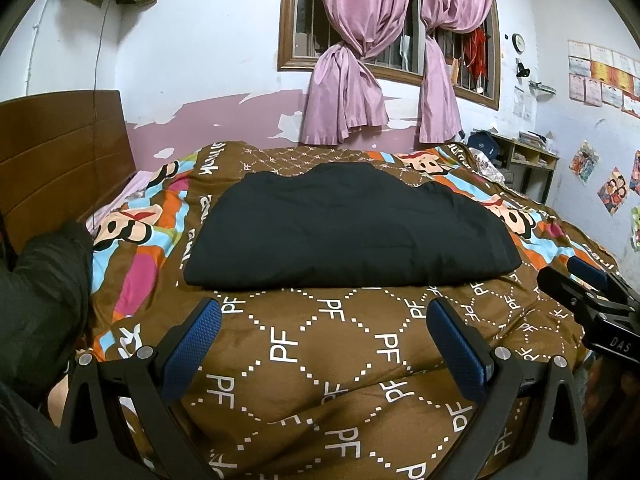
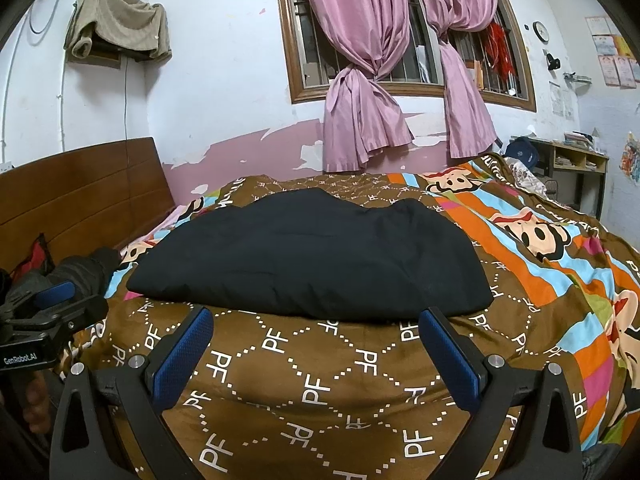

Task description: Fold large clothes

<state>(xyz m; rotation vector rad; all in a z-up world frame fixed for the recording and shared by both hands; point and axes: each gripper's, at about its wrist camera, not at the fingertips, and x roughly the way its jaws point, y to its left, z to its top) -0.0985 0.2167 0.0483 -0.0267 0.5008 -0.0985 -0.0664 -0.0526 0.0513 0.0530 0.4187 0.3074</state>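
Note:
A black garment [image 1: 348,228] lies folded into a flat wide bundle on the brown patterned quilt [image 1: 344,364]; it also shows in the right wrist view [image 2: 312,256]. My left gripper [image 1: 324,312] is open and empty, held just short of the garment's near edge. My right gripper [image 2: 316,320] is open and empty, its fingertips close to the garment's near edge, not touching it. The right gripper also shows at the right edge of the left wrist view [image 1: 592,296], and the left gripper at the left edge of the right wrist view [image 2: 48,312].
A wooden headboard [image 1: 60,160] stands at the left. A window with pink curtains [image 1: 360,60] is behind the bed. A small shelf desk [image 1: 524,160] stands at the far right. A dark sleeve [image 1: 44,288] lies at the left bed edge.

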